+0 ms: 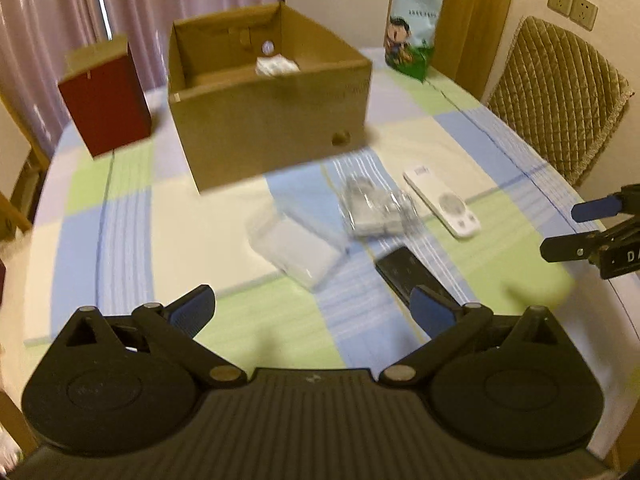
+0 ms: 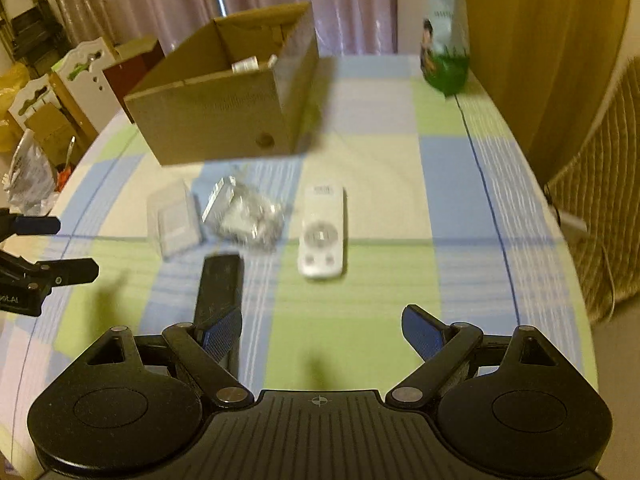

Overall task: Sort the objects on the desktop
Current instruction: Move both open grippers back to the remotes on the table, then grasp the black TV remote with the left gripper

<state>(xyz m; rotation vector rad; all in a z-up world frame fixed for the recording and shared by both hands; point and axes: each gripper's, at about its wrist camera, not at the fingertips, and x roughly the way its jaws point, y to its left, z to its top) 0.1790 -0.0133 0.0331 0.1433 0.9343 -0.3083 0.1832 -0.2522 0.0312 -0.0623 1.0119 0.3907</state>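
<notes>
An open cardboard box (image 1: 272, 120) (image 2: 224, 120) stands at the back of the table with a small white item (image 1: 276, 66) inside. In front of it lie a clear plastic case (image 1: 296, 252) (image 2: 174, 220), a crinkled clear bag (image 1: 376, 208) (image 2: 244, 216), a white remote (image 1: 440, 202) (image 2: 322, 232) and a black remote (image 1: 408, 274) (image 2: 220, 284). My left gripper (image 1: 314, 312) is open, with nothing between its fingers, near the black remote. My right gripper (image 2: 322, 330) is open too, its left fingertip over the black remote's near end. Each gripper shows at the other view's edge (image 1: 576, 232) (image 2: 56, 248).
A dark red box (image 1: 106, 100) stands left of the cardboard box. A green and white snack bag (image 1: 414, 20) (image 2: 444, 32) stands at the back right. A quilted chair (image 1: 560, 92) sits by the table's right edge. The checked tablecloth (image 2: 400, 184) covers the table.
</notes>
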